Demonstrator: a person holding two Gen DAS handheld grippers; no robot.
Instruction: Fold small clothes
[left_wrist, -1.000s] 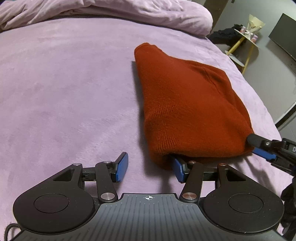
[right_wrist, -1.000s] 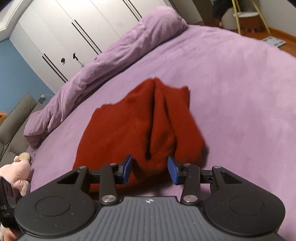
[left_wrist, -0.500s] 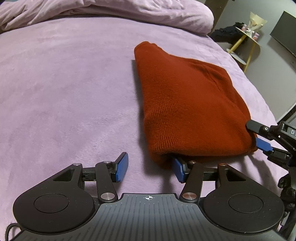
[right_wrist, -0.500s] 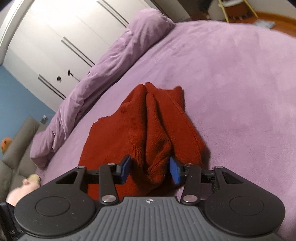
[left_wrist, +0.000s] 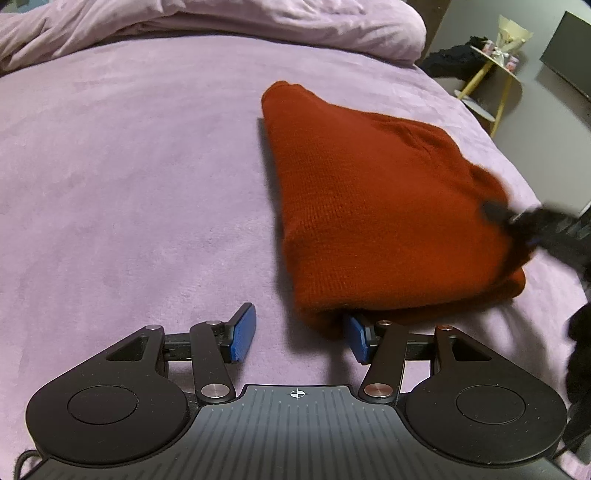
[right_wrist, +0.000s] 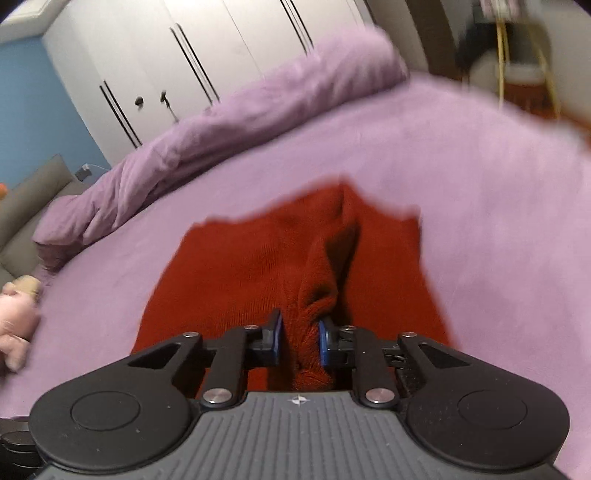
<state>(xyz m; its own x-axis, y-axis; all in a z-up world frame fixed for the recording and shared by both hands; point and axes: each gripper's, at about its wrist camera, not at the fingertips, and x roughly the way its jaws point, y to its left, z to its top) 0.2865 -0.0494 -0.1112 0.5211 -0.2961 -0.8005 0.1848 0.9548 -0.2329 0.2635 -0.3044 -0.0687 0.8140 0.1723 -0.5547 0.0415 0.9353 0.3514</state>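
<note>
Red knit garment (left_wrist: 376, 218) on purple bed (left_wrist: 129, 192), centre-right in left wrist view, long axis from upper centre to lower right. Right gripper (right_wrist: 299, 341) closing, jaws pinching a raised bunch of knit at frame centre-bottom. Left gripper (left_wrist: 299, 338) jaws open, nothing held; right pad tucked at garment's lower edge, left pad over bare bed. Garment's near corner just right of left jaws' midline. Right gripper blurred at right edge of left wrist view. Underside layers hidden; right wrist view motion-blurred, far edges unclear.
</note>
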